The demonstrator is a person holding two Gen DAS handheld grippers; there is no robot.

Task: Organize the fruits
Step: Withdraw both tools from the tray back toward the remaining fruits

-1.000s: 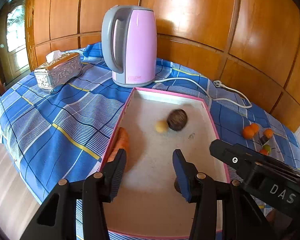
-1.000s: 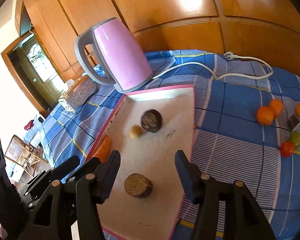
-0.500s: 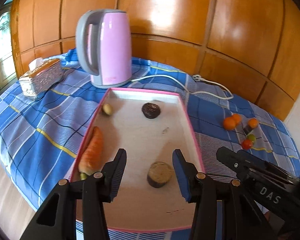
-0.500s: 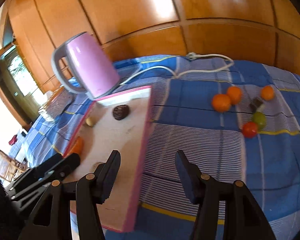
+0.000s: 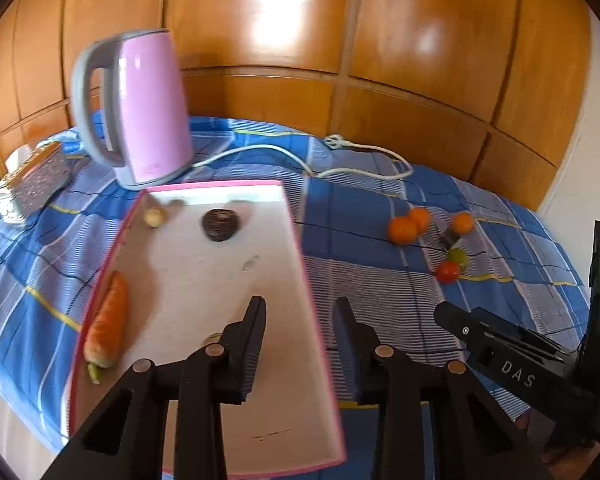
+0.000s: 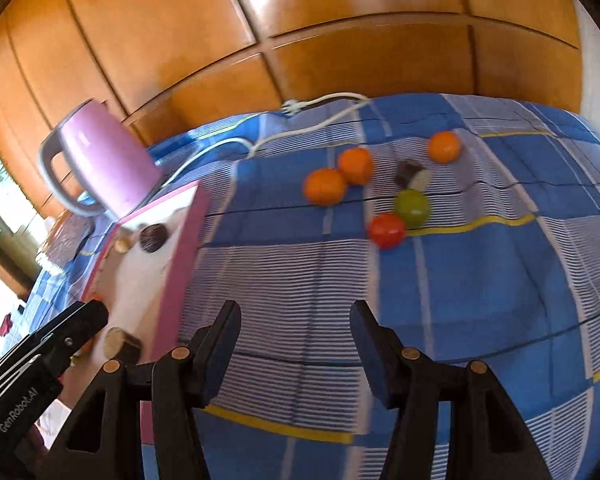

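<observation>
- The loose fruits lie in a cluster on the blue checked cloth: three round orange fruits, a red one touching a green one, and a small dark-and-white block among them.
- The right gripper hangs over bare cloth, well short of that cluster, its black jaws spread wide with nothing between them.
- The left gripper straddles the right rim of the shallow pink-edged white tray; its jaws are closing, and apart from that rim nothing sits between them and they press on nothing.
- In the tray lie an orange carrot along the left edge, a dark round fruit and a small pale one at the far end, and a short brown cylinder at the near end.
- Behind the tray stands a pink electric kettle with a grey handle, its white cord trailing across the cloth.
</observation>
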